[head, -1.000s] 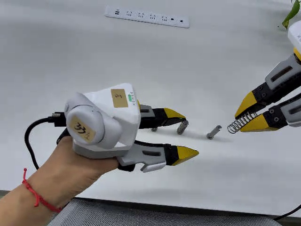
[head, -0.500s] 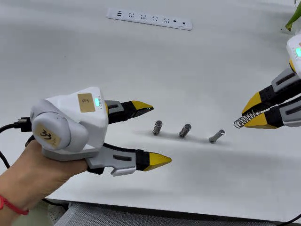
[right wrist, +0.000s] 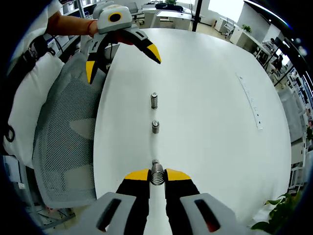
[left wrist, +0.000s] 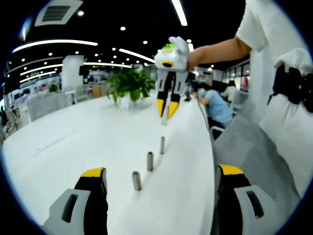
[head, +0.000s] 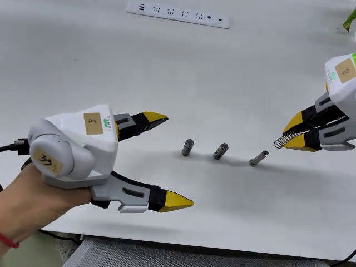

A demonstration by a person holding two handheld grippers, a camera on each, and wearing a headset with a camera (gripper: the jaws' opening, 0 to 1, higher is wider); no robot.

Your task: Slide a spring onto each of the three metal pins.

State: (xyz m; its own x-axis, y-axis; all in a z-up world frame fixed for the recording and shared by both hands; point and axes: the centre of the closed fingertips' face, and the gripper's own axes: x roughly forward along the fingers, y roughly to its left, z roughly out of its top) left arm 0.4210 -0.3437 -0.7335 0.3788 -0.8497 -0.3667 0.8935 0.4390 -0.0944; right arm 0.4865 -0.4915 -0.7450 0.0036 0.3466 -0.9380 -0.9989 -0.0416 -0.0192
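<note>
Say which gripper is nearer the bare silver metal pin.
Right. Right gripper, holding a steel coil spring, is beside the bare pin; left gripper is beyond two sprung pins.

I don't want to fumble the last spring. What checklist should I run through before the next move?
1. Grip on the spring by the right hand-held gripper: ok.
2. The last pin is bare: ok.
3. The other two pins already carry springs: ok.
4. Held spring's axis in line with the last pin: cannot tell.
5. The left hand-held gripper is open and apart from the pins: ok.
</note>
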